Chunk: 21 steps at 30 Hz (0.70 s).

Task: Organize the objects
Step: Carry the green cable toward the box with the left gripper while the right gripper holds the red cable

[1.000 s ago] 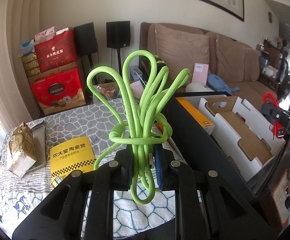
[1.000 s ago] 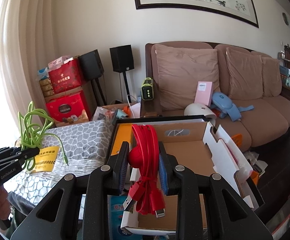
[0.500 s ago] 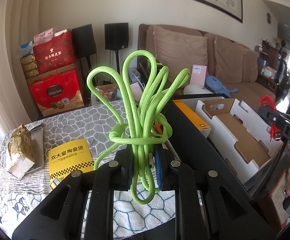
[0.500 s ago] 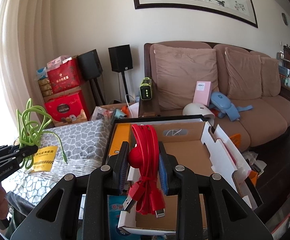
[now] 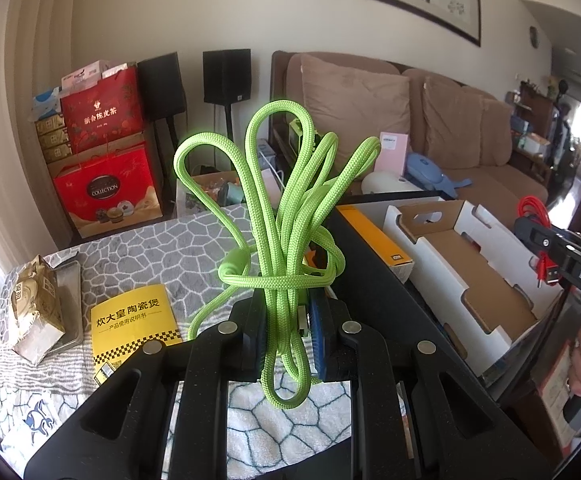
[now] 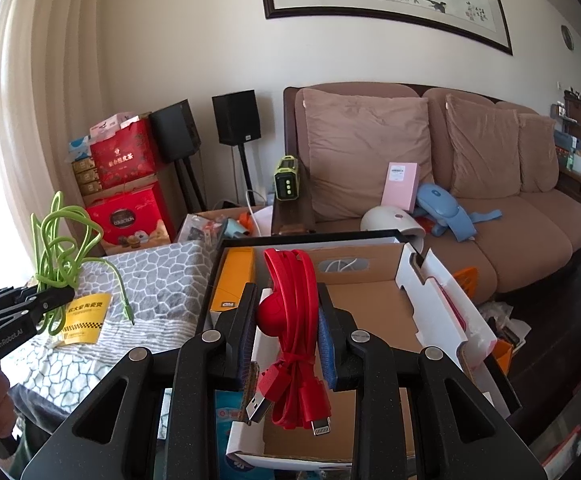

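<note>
My left gripper [image 5: 288,334] is shut on a bundled green braided cable [image 5: 286,216], whose loops stand up above the jaws over the patterned tablecloth. The same green cable [image 6: 60,248] and left gripper [image 6: 56,294] show at the far left of the right wrist view. My right gripper [image 6: 288,336] is shut on a coiled red USB cable [image 6: 294,304], its plugs hanging below the jaws, held above an open cardboard box [image 6: 370,304]. In the left wrist view the red cable [image 5: 538,224] and right gripper [image 5: 530,232] appear at the right edge, over the cardboard box [image 5: 466,272].
A yellow booklet [image 5: 132,322] and a crumpled paper packet [image 5: 36,308] lie on the grey patterned cloth [image 5: 162,252]. A yellow box [image 6: 232,280] stands inside a black tray [image 6: 310,236] beside the cardboard box. Behind are a brown sofa [image 6: 490,208], speakers and red gift bags [image 6: 128,220].
The left wrist view has shifted slightly, the table and box sliding a little left; both cables stay gripped and the right gripper has not moved.
</note>
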### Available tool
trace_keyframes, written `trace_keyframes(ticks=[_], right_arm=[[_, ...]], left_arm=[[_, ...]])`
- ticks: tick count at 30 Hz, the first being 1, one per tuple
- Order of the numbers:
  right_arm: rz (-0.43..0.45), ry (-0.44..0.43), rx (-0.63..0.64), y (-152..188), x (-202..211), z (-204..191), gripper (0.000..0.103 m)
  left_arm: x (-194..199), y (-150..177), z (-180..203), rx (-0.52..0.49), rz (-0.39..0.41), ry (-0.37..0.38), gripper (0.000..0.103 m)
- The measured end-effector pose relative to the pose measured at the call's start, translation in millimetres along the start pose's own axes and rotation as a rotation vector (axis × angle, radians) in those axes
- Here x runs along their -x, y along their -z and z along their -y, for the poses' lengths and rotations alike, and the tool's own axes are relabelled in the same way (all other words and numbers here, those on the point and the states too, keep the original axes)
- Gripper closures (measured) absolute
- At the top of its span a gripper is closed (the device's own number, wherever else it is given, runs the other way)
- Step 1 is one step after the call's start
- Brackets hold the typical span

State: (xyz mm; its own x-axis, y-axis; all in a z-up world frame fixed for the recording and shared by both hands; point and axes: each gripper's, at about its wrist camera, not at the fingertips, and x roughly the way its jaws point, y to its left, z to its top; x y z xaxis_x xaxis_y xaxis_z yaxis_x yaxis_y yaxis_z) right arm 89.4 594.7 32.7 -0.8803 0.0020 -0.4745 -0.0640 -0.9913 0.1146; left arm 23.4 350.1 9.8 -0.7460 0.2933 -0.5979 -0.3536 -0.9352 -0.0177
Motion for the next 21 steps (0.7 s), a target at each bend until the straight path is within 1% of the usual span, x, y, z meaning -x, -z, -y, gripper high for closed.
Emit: trace_keyframes(ticks=[13, 21], right_arm=[[0.008, 0.022, -0.011, -2.4, 4.6, 6.4, 0.077], [0.009, 0.032, -0.018, -2.5, 7.6, 10.9, 0.077]], left_arm=[[2.9, -2.9, 0.7, 0.004, 0.009, 0.004, 0.087], [2.3, -5.0, 7.5, -0.004, 0.012, 0.015, 0.087]])
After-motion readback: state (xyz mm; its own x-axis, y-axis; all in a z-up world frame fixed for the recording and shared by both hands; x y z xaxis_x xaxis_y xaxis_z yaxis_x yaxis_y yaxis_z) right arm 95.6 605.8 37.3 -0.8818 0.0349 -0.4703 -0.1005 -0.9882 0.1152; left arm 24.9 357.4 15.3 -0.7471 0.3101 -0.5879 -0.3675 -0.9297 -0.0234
